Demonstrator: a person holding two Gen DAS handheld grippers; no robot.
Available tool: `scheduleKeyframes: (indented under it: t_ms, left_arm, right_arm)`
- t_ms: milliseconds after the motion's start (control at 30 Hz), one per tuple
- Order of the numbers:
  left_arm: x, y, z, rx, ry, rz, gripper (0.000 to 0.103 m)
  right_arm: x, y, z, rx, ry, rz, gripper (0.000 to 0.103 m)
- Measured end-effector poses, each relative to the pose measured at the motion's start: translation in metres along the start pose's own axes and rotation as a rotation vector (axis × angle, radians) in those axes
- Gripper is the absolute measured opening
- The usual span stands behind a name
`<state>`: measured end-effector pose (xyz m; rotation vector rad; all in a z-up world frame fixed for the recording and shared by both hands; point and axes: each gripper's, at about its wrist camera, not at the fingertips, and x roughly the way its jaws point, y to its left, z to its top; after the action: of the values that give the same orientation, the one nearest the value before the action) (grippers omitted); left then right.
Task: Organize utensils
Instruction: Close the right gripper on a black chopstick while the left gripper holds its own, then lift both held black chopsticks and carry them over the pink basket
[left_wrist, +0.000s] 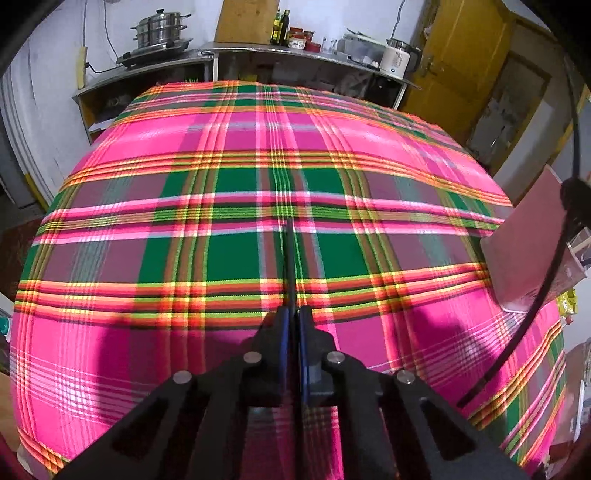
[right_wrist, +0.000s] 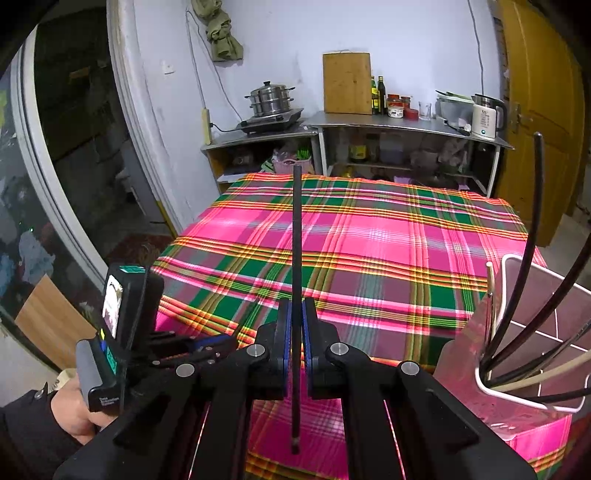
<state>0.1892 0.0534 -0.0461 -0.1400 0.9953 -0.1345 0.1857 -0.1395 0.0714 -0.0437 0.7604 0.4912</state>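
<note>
My right gripper is shut on a dark chopstick that points straight ahead above the plaid tablecloth. A pink utensil holder stands at the right with several dark and pale chopsticks in it. My left gripper is shut on a thin dark chopstick, seen edge-on and pointing forward over the cloth. The holder shows at the right edge of the left wrist view with a dark chopstick leaning out of it. The left gripper also appears at the lower left of the right wrist view.
Metal shelves stand behind the table with a steamer pot, a cutting board, bottles, jars and a white kettle. A yellow door is at the right.
</note>
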Motion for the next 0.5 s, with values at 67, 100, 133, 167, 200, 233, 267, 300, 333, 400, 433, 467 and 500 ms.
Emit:
scheduleKeyframes:
  t_ms: [67, 100, 133, 167, 200, 233, 267, 300, 333, 400, 433, 467, 500]
  left_arm:
    - [-0.009, -0.001, 0.001, 0.0, -0.019, -0.003, 0.006]
    - [-0.013, -0.001, 0.002, 0.001, -0.027, -0.007, 0.006]
    - [-0.018, -0.002, 0.003, 0.002, -0.038, -0.011, 0.006]
    - [-0.024, -0.003, 0.004, 0.005, -0.05, -0.013, 0.006]
    - [-0.03, -0.004, 0.005, 0.008, -0.063, -0.017, 0.006]
    - [-0.037, -0.005, 0.007, 0.009, -0.078, -0.022, 0.006]
    - [-0.044, -0.006, 0.008, 0.009, -0.092, -0.029, 0.006]
    - [-0.05, -0.007, 0.009, 0.008, -0.105, -0.036, 0.006]
    - [-0.057, -0.008, 0.01, 0.008, -0.12, -0.041, 0.006]
    - [-0.07, -0.011, 0.012, 0.012, -0.145, -0.048, 0.006]
    - [-0.077, -0.013, 0.014, 0.014, -0.159, -0.052, 0.006]
    - [-0.084, -0.014, 0.015, 0.018, -0.172, -0.058, 0.006]
    - [-0.09, -0.016, 0.016, 0.021, -0.184, -0.062, 0.006]
  right_arm:
    - [0.0, -0.001, 0.0, 0.001, -0.001, 0.0, 0.005]
    - [0.0, 0.0, 0.0, 0.002, -0.001, 0.0, 0.005]
    - [-0.001, 0.0, 0.0, 0.004, -0.003, 0.0, 0.005]
    - [-0.002, 0.0, 0.0, 0.006, -0.004, 0.0, 0.005]
    - [-0.002, -0.001, 0.001, 0.008, -0.006, 0.0, 0.005]
    - [-0.004, -0.001, 0.001, 0.009, -0.009, 0.0, 0.005]
    - [-0.005, 0.0, 0.001, 0.01, -0.013, -0.001, 0.005]
    - [-0.007, 0.0, 0.001, 0.011, -0.016, 0.0, 0.005]
    - [-0.009, 0.0, 0.001, 0.012, -0.02, 0.0, 0.005]
    - [-0.014, 0.0, 0.002, 0.013, -0.029, 0.0, 0.005]
    - [-0.016, 0.002, 0.002, 0.014, -0.033, 0.0, 0.005]
    - [-0.018, 0.002, 0.003, 0.015, -0.037, 0.0, 0.005]
    - [-0.021, 0.002, 0.002, 0.015, -0.041, 0.001, 0.005]
